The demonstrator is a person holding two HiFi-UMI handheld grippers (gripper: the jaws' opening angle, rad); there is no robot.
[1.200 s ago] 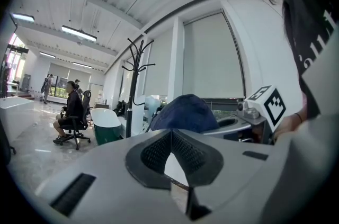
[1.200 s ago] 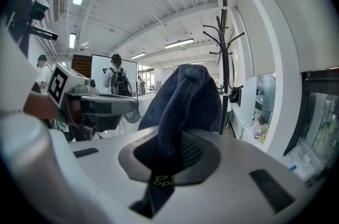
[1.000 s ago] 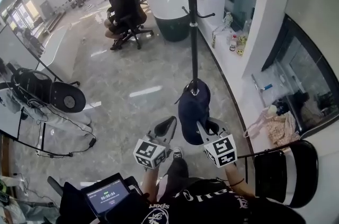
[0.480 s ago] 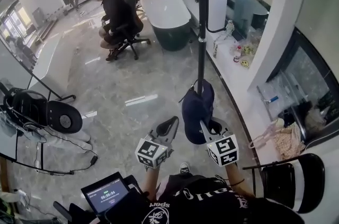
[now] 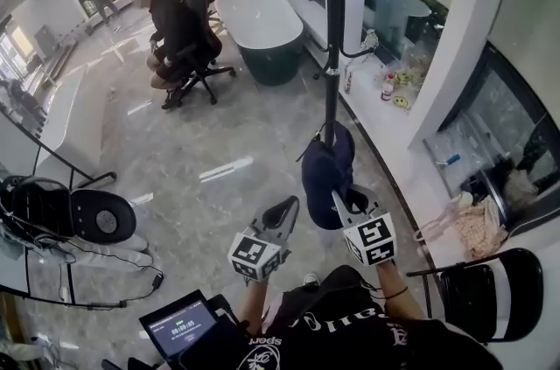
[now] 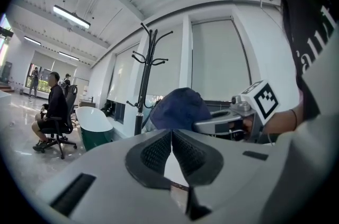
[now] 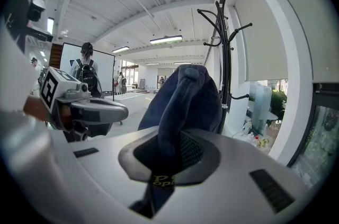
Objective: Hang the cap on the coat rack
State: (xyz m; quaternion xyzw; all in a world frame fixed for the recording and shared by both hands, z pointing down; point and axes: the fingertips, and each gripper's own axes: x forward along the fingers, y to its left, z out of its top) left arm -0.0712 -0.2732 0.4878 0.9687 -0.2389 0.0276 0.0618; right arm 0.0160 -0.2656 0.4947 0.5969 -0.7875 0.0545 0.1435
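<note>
The cap (image 5: 325, 180) is soft matt navy cloth, the coat rack (image 5: 331, 53) looks like smooth black metal, the floor (image 5: 219, 132) is glossy, reflective stone-look tile, and the left gripper (image 6: 171, 134) and right gripper (image 7: 172, 151) have smooth matt grey plastic shells with rough, gridded black pads (image 6: 156, 153).

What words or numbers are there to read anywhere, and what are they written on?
"sport": white letters on the person's black shirt.
Bigger white letters on that shirt: upside down and cut off, unreadable.
"P": yellow print on the cap pinched in the right hand-held gripper; the rest is hidden.
Digits on the small screen: too small to read.
</note>
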